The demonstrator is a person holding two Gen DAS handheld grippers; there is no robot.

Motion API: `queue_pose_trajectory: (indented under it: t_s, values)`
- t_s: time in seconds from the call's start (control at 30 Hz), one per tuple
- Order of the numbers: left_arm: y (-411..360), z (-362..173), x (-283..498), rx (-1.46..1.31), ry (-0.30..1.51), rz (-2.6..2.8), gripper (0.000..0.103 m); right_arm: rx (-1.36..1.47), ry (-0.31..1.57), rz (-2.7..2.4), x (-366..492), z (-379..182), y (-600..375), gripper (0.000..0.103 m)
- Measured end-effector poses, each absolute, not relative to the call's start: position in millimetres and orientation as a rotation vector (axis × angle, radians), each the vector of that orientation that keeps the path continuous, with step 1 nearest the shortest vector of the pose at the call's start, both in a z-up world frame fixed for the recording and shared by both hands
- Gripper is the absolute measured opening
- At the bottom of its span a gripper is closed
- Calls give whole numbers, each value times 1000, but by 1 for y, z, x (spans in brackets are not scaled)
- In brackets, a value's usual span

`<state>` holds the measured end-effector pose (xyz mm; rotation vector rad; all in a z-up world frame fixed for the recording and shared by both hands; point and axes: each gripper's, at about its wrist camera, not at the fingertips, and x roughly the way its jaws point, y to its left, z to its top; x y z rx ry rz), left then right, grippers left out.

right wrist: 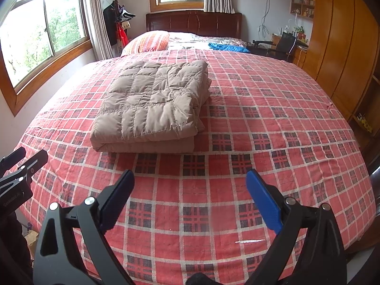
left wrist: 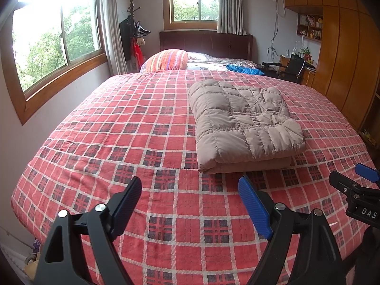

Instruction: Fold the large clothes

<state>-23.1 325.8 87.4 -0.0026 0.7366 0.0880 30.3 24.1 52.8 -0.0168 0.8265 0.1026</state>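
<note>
Left hand-held gripper [left wrist: 190,204], seen along its own fingers: the two blue-padded fingers [left wrist: 255,210] stand wide apart, holding nothing and touching nothing, raised above the near part of the bed [left wrist: 118,142]. Right hand-held gripper [right wrist: 190,197]: fingers likewise spread wide, empty, poised over the red plaid bedcover [right wrist: 273,109] and clear of it. Each gripper shows at the edge of the other's view, the right one at the far right of the left wrist view, the left one at the far left of the right wrist view. The quilted beige garment [left wrist: 242,121] lies folded into a thick rectangular bundle on the bedcover, near the middle of the bed, ahead of both grippers and apart from them; its folded edge faces the cameras. Beyond it, toward the headboard [right wrist: 193,22], lie a striped pillow [left wrist: 166,60] and a blue cloth [left wrist: 244,69].
</note>
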Motion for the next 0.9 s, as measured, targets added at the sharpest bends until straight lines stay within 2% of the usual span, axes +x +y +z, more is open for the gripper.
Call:
queue_pose_trajectory:
  t_s: [0.9]
  values:
    - [326, 84, -18, 4, 745, 77, 84, -13, 829, 102, 34, 52, 19, 95]
